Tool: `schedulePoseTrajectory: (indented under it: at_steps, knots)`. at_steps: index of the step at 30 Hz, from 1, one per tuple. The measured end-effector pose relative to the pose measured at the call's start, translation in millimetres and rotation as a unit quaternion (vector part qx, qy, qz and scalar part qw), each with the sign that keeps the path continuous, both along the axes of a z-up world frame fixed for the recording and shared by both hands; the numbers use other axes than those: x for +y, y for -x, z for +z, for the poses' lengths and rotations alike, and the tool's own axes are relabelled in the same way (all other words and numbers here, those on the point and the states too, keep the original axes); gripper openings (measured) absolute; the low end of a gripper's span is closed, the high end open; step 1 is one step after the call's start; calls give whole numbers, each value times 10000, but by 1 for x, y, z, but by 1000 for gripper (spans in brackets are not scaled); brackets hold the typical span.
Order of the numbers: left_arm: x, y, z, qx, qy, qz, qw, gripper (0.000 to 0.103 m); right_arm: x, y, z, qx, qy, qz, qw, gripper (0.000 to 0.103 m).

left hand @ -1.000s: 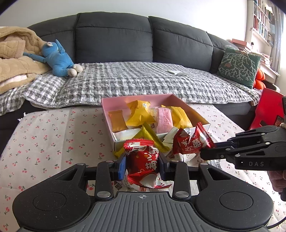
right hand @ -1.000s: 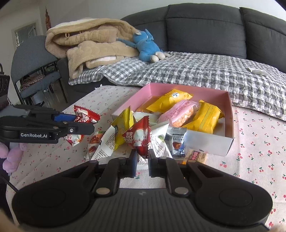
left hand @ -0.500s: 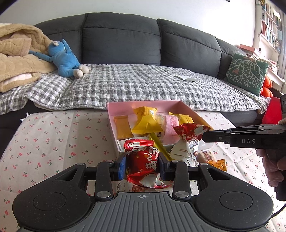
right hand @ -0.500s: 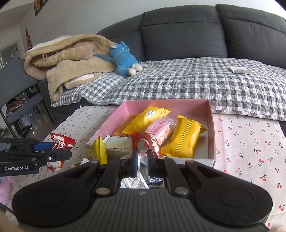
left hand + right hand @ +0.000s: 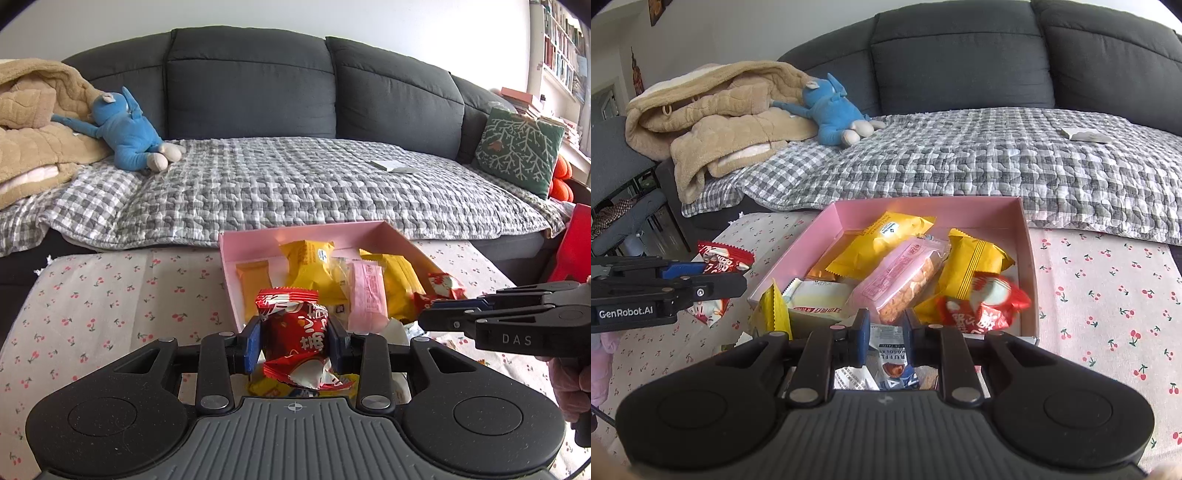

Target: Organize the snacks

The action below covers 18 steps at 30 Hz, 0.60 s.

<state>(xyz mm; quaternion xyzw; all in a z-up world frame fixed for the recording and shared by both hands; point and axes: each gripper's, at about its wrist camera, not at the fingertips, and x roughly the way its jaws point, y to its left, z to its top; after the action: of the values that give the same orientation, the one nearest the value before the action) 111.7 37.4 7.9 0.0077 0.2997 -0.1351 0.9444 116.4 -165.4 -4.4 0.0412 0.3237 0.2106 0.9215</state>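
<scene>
A pink box [image 5: 923, 201] on the cherry-print tablecloth holds yellow packets [image 5: 882, 240] and a pink packet [image 5: 905, 277]. My right gripper [image 5: 885, 325] hovers at the box's near edge with its jaws opening and nothing between them. A red snack packet [image 5: 986, 302], blurred, lies in the box's near right corner. My left gripper [image 5: 295, 338] is shut on another red snack packet [image 5: 291, 306], just in front of the box's [image 5: 295, 234] near left corner. From the right wrist view that left gripper [image 5: 738, 280] and its packet [image 5: 720, 258] show at the left.
Several loose packets [image 5: 894, 354] lie on the cloth in front of the box. Behind the table runs a dark sofa with a grey checked quilt [image 5: 295, 184], a blue plush toy [image 5: 129, 136], a beige blanket [image 5: 720, 122] and a green cushion [image 5: 517, 147].
My right gripper carried its red packet from the loose pile over the box and let it go into the near right corner. My left gripper moved nearer the box, packet still held.
</scene>
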Motion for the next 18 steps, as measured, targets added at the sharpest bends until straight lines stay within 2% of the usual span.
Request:
schedulePoseTrajectory:
  at_steps: [7,9,10,11,12,15,18]
  knots:
    - [-11,-38,-3,102,-74,82,9999,36,-8,-5,-1,2,-15,-117,9999,22]
    - [-14,-47,-5,177,-112,65,9998,38,-10,-6,-1,6,-20,-160,9999,27]
    - [-15,-52,-7,213,-139,97,9996,44,-10,-6,-1,5,-26,-178,9998,29]
    - [-16,-55,-9,233,-179,144,9995,58,-11,-6,-1,6,-28,-194,9998,33]
    - [-17,-57,-10,228,-201,198,9993,64,-11,-6,-1,8,-24,-202,9998,37]
    - [-15,-56,-11,226,-151,222,9994,71,-12,-6,0,-29,-20,-214,9998,47]
    - [-15,-51,-12,231,-206,227,9993,79,-12,-4,1,-47,-34,-213,9998,52]
